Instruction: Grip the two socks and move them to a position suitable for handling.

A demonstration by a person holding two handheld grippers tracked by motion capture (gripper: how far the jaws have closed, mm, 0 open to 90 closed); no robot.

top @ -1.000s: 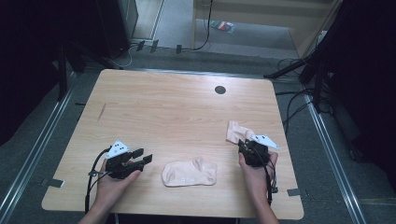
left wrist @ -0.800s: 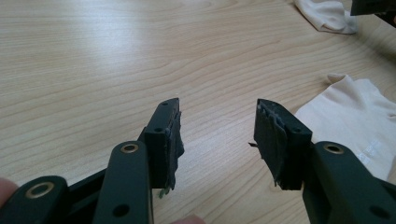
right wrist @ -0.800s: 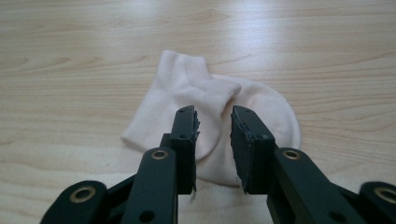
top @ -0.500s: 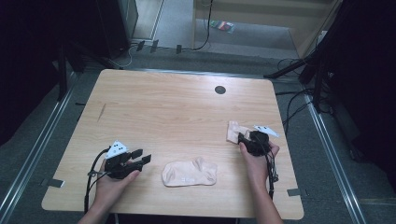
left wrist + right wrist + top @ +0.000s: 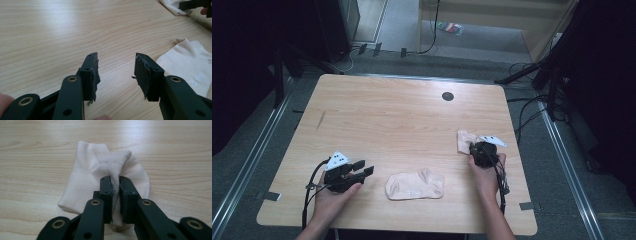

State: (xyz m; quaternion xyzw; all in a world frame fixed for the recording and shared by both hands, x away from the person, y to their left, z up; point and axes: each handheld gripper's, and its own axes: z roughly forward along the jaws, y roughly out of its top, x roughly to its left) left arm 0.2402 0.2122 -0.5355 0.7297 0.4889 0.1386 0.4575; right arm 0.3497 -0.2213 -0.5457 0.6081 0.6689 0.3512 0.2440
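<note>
Two pale cream socks lie on the wooden table. One sock is at the right side, and my right gripper is shut on a pinched fold of it, with the cloth bunched between the jaws. The other sock lies flat near the front edge in the middle. My left gripper stands open to the left of that sock, low over bare wood, with nothing between its jaws.
A small black round hole sits in the table near its far edge. Cables and dark stands are on the floor to the right. The table's near edge runs just below the hands.
The right gripper has moved a little forward and left onto the right sock and shut on it. The left gripper and the middle sock have stayed put.
</note>
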